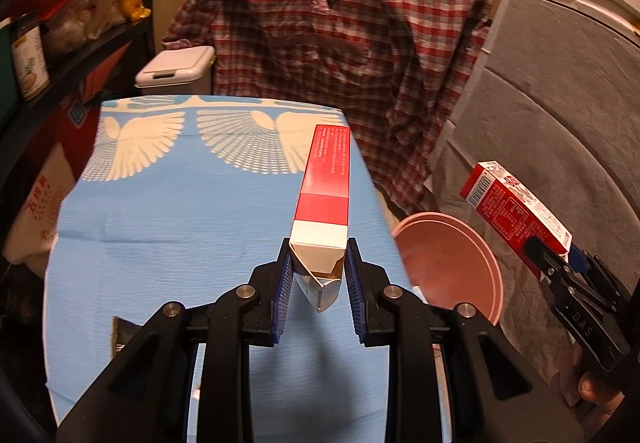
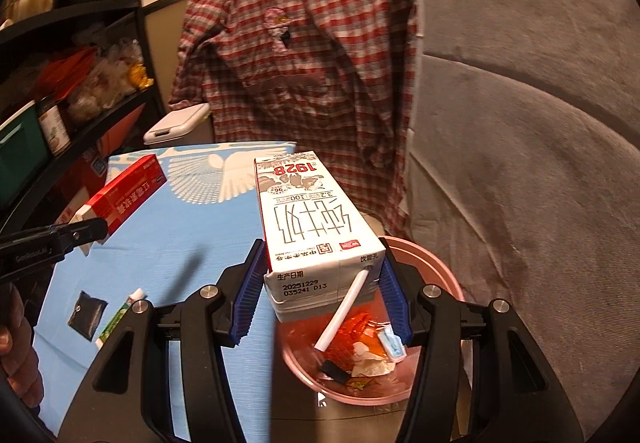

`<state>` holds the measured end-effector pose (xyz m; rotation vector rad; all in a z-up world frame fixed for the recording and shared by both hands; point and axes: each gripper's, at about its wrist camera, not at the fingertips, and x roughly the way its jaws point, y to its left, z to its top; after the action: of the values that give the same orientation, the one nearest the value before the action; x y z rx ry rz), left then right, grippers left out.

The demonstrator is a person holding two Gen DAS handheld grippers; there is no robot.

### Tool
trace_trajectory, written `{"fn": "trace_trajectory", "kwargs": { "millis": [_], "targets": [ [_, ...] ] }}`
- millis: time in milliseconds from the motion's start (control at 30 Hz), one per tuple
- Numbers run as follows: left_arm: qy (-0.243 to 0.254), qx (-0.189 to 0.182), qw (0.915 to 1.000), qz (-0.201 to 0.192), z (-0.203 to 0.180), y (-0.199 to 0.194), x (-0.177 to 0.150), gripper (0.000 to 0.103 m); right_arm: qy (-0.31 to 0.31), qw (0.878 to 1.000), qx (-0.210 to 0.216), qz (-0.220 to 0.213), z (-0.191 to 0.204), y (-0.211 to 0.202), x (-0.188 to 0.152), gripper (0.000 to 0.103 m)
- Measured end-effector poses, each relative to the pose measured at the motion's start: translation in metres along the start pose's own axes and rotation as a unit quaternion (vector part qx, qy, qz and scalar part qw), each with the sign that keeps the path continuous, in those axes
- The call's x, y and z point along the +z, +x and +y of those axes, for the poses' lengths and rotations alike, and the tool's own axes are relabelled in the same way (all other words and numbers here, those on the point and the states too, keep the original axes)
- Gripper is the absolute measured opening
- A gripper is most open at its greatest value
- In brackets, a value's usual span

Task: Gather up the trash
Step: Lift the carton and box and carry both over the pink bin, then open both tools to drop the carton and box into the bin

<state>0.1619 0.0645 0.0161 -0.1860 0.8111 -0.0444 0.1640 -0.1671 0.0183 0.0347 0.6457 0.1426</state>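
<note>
My left gripper (image 1: 318,261) is shut on the near end of a long red and white box (image 1: 325,191), held above the blue cloth-covered table (image 1: 168,227). The same box (image 2: 124,195) shows at the left of the right wrist view. My right gripper (image 2: 324,275) is shut on a white and red milk carton (image 2: 312,219) with a white straw (image 2: 340,319), held over a pink basin (image 2: 436,267). That carton (image 1: 516,207) and the pink basin (image 1: 448,263) appear at the right of the left wrist view. The basin holds orange wrappers, crumpled paper and other scraps.
A small tube (image 2: 120,317) and a black packet (image 2: 86,315) lie on the blue cloth. A white lidded bin (image 1: 176,71) stands behind the table. A red plaid shirt (image 1: 340,35) hangs at the back, grey upholstery (image 2: 520,123) fills the right, dark shelves (image 2: 60,91) the left.
</note>
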Motion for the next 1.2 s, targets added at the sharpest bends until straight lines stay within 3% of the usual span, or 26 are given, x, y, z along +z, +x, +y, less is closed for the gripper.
{"fn": "trace_trajectory", "kwargs": {
  "millis": [667, 1033, 1133, 1200],
  "targets": [
    [0.051, -0.073, 0.995, 0.046, -0.085, 0.041, -0.009, 0.025, 0.056, 0.997, -0.052, 0.031, -0.053, 0.018, 0.003, 0.054],
    [0.065, -0.085, 0.9913, 0.076, -0.12, 0.079, -0.011, 0.026, 0.082, 0.994, -0.054, 0.048, -0.073, 0.033, 0.003, 0.055],
    [0.055, -0.095, 0.9915, 0.07, -0.122, 0.084, -0.007, 0.037, 0.085, 0.994, -0.051, 0.048, -0.075, 0.035, 0.003, 0.055],
    [0.049, -0.101, 0.9914, 0.068, -0.121, 0.085, -0.006, 0.038, 0.085, 0.994, -0.051, 0.047, -0.077, 0.035, 0.003, 0.055]
  ]
}}
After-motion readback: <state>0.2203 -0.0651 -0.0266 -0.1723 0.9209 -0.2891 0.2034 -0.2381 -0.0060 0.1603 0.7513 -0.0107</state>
